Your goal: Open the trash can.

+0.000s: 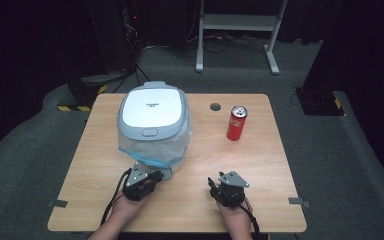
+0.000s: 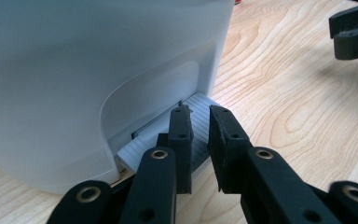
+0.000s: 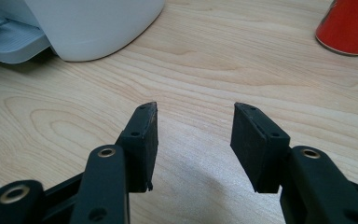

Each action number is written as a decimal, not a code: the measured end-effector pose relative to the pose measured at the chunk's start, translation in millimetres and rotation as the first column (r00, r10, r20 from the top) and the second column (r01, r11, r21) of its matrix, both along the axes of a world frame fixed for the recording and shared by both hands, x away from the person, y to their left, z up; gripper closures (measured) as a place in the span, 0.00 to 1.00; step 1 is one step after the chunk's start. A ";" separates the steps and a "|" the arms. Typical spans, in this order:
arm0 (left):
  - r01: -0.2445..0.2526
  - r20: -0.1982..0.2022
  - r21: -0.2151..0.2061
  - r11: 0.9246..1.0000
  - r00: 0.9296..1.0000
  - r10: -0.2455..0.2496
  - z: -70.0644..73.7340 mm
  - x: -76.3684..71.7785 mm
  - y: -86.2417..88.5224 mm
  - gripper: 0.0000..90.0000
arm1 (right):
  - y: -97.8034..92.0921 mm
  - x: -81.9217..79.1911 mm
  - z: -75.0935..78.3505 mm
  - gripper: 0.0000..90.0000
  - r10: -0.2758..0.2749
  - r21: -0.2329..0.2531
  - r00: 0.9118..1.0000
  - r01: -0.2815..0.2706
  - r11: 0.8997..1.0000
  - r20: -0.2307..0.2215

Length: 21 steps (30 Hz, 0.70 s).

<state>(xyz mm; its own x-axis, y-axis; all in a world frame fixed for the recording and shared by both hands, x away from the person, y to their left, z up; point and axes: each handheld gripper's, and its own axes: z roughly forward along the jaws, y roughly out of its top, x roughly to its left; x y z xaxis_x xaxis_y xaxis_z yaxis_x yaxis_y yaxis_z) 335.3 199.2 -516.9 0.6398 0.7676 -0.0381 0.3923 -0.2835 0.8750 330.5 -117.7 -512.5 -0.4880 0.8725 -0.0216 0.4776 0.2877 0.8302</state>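
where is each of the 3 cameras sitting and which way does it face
High view: above the person's side, looking forward and down at the table, white bin and red can; both hands and grippers enter from the bottom.
Left gripper view: rides the left gripper, facing the bin's ribbed pedal; its jaws stand slightly apart.
Right gripper view: rides the right gripper, facing bare tabletop; jaws wide apart.
Shared: bin and pedal appear in both gripper views.

On the worktop [image 1: 260, 165] stand one white pedal bin [image 1: 152, 125] at about ten o'clock (one clear liner bag hangs from under its lid), one red drinks can [image 1: 237, 123] at two o'clock, and two claws, the left claw [image 1: 152, 176] and the right claw [image 1: 213, 183].
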 end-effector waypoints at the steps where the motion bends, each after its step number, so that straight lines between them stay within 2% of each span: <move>1: 0.000 0.000 0.000 1.000 1.000 0.000 0.0 0.0 0.0 0.86 | 0.0 0.0 0.0 0.57 0.000 0.000 1.000 0.000 1.000 0.000; 5: -0.007 -0.013 -0.008 1.000 1.000 0.007 -1.0 0.2 0.0 0.86 | 1.1 -1.3 0.7 0.57 -0.006 0.006 1.000 0.006 1.000 -0.004; 10: -0.009 -0.002 -0.009 1.000 1.000 0.009 -3.2 -1.1 -0.5 0.85 | 0.6 -1.5 1.0 0.57 -0.013 0.010 1.000 0.013 1.000 -0.005; 14: -0.007 -0.002 0.001 1.000 1.000 0.008 -3.5 -1.1 -0.9 0.85 | 0.1 -3.0 0.8 0.57 -0.017 0.009 1.000 0.017 1.000 -0.004; 15: -0.011 0.008 0.020 1.000 1.000 0.011 -3.8 -2.2 -2.6 0.85 | -0.6 -3.8 1.0 0.57 -0.020 0.012 1.000 0.020 1.000 -0.005; 21: -0.011 0.004 0.027 1.000 1.000 0.011 -3.9 -1.5 -3.0 0.85 | -1.5 -4.6 1.2 0.57 -0.027 0.018 1.000 0.028 0.999 -0.008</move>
<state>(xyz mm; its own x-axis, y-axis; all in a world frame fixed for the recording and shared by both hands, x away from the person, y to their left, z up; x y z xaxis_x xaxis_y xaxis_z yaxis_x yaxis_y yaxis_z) 333.8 196.2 -520.8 0.6317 0.7751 -0.0148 0.3917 -0.3027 0.8689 325.9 -119.2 -511.2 -0.4640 0.8858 -0.0024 0.4915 0.2597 0.8312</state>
